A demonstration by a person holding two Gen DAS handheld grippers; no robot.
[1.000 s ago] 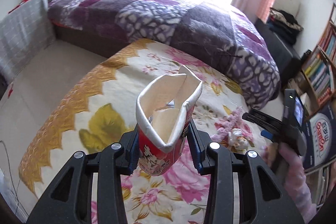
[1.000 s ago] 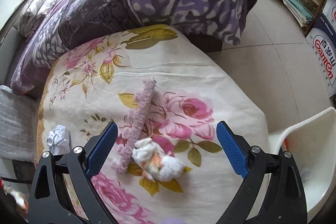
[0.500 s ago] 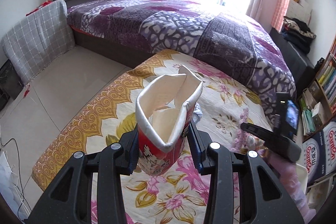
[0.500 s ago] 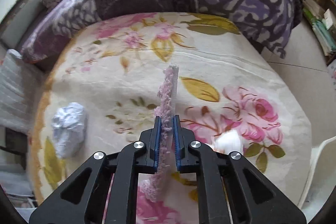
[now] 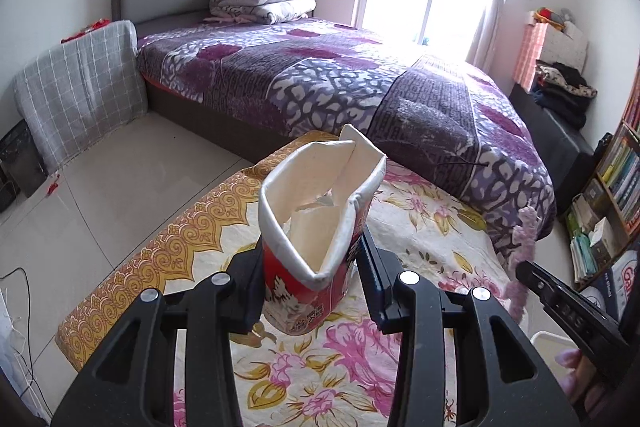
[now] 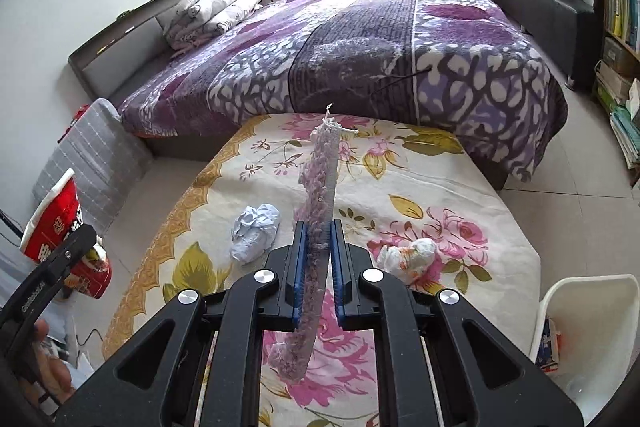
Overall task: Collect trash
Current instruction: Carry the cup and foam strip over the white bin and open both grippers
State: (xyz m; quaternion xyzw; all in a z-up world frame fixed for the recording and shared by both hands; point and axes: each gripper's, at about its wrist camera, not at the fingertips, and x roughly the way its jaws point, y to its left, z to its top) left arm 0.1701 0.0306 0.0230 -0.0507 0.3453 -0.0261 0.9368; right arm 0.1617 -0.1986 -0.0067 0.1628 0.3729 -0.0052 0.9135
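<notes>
The left gripper [image 5: 312,287] pinches a squashed red-and-white paper cup [image 5: 316,223] by its lower sides, holding it upright above the flowered tablecloth [image 5: 420,227]. The cup's mouth is pressed into a long narrow opening; inside shows only pale lining with a torn or folded flap near the bottom — whether anything else lies in it cannot be told. From the right wrist camera the same cup [image 6: 56,223] appears at the far left edge, off the side of the table.

The right gripper [image 6: 318,255] has its blue pads pressed together on a long pinkish-purple knitted strip [image 6: 318,183]. The strip stands up stiffly beyond the fingertips and also hangs down behind them, lifted clear of the cloth. In the left wrist view the strip [image 5: 524,239] shows at the right edge beside the other gripper.

Two pieces of trash lie on the tablecloth: a crumpled ball of white paper [image 6: 256,231] just left of the strip, and a crumpled wrapper with orange print [image 6: 408,255] to its right, well apart from each other.

A white plastic bin [image 6: 588,291] stands off the table's near right edge — a small printed carton rests inside against its left wall, above some clear plastic at the bottom.
</notes>
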